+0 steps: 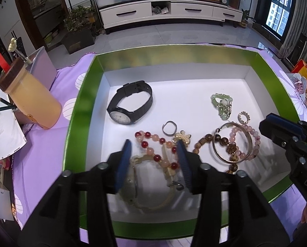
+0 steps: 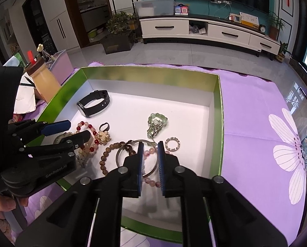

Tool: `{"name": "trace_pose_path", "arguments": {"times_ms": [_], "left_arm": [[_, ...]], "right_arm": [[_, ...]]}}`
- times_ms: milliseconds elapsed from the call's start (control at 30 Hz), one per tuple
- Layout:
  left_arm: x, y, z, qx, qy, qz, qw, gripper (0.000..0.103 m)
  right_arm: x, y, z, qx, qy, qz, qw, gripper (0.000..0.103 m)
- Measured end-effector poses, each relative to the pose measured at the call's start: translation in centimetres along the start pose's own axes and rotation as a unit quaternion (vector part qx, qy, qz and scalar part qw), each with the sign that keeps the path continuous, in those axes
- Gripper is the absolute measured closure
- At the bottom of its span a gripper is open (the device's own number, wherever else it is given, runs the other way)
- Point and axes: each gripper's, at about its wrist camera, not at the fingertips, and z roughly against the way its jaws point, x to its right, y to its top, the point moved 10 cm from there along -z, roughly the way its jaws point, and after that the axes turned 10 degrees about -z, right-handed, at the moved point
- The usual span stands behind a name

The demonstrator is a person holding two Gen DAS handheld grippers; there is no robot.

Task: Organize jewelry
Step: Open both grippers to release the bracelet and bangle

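Two grippers over the jewelry box (image 1: 81,94).
We hold left gripper (image 1: 154,144) jaws apart, straddling the red bead bracelet (image 1: 153,150) for pickup; right gripper (image 2: 150,144) jaws narrowly apart above the silver bangle (image 2: 130,158).

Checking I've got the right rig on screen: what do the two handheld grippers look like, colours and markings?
Both are matte black plastic with silver round screw heads and blue ribbed pads on the finger insides. The left gripper carries pale "GenRobot.AI" lettering on its side; the right gripper shows pale letters "DAS" in the left wrist view. No cables visible. A bare thumb shows below the left gripper; no sleeve can be seen.
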Motion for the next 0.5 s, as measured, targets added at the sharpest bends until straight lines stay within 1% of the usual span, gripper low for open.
{"name": "trace_pose_path", "arguments": {"times_ms": [67, 133, 200, 233, 300, 367, 400, 467, 500], "left_arm": [[-0.2, 0.1, 0.3, 0.003, 0.004, -0.001, 1.0000, 0.045], [-0.3, 0.3, 0.6, 0.006, 0.006, -0.002, 1.0000, 0.044], [-0.4, 0.4, 0.8, 0.008, 0.007, -0.002, 0.9999, 0.040], [-0.4, 0.4, 1.0, 0.010, 0.008, -0.002, 0.9999, 0.038], [-0.6, 0.6, 1.3, 0.011, 0.011, -0.002, 0.9999, 0.034], [-0.7, 0.6, 1.6, 0.013, 0.014, -0.002, 0.9998, 0.026], [-0.7, 0.7, 1.8, 0.015, 0.017, -0.002, 0.9997, 0.024], [-0.8, 0.8, 2.2, 0.019, 0.019, -0.004, 0.9996, 0.020], [-0.9, 0.9, 2.4, 0.020, 0.022, -0.003, 0.9996, 0.018]], "right_arm": [[-0.1, 0.1, 0.4, 0.004, 0.001, 0.001, 1.000, 0.087], [-0.1, 0.2, 0.8, 0.007, 0.003, 0.001, 1.000, 0.085], [-0.2, 0.3, 1.1, 0.010, 0.002, 0.001, 1.000, 0.080], [-0.1, 0.4, 1.3, 0.012, 0.002, 0.000, 1.000, 0.076], [0.0, 0.5, 1.7, 0.015, 0.003, -0.004, 1.000, 0.074], [0.1, 0.6, 2.0, 0.017, 0.001, -0.008, 1.000, 0.070], [0.2, 0.7, 2.2, 0.018, 0.002, -0.010, 1.000, 0.068], [0.4, 0.8, 2.5, 0.021, 0.002, -0.014, 1.000, 0.061], [0.4, 0.9, 2.6, 0.022, 0.001, -0.016, 1.000, 0.060]]}}
